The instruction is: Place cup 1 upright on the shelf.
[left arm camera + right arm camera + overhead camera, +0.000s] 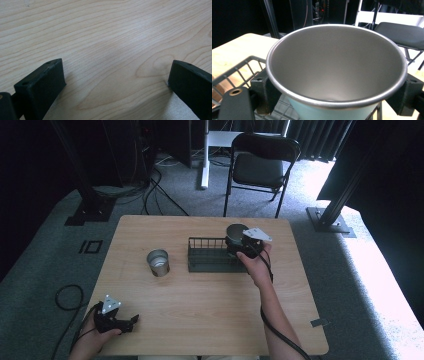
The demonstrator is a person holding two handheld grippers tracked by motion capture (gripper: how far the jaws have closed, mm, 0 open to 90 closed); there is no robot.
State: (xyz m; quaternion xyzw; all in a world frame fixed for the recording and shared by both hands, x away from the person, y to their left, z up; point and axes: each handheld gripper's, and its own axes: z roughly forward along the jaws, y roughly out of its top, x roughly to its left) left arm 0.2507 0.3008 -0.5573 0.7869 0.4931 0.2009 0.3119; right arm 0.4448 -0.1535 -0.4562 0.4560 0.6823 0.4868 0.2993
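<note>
your light wooden desk (210, 320) fills the middle of the high view, standing on grey carpet with a black folding chair (260, 165) beyond its far edge. near the centre of the desk, a little toward the far side, sits a dark wire rack with low railed sides (207, 255). to the left of the rack, apart from it, a shiny metal cup (158, 262) stands upright on the bare wood with its mouth open upward.

at the right end of the rack you hold a second cup, a pale blue one with a grey metal inside and a rolled steel rim (337, 72). your right hand-held gripper (239, 245) pinches it from both sides: in the right gripper view its two black jaws press against the outer wall just under the rim, one at the left and one at the right. the cup is upright over the rack's wire floor (242, 67), which shows below and to the left of it; whether its base touches the wires you cannot tell.

your left hand-held gripper (132, 321) lies low at the near left corner of the desk, well apart from the rack and both cups. in the left gripper view its jaws stand spread wide over bare wood grain (112, 45), with nothing between them.
</note>
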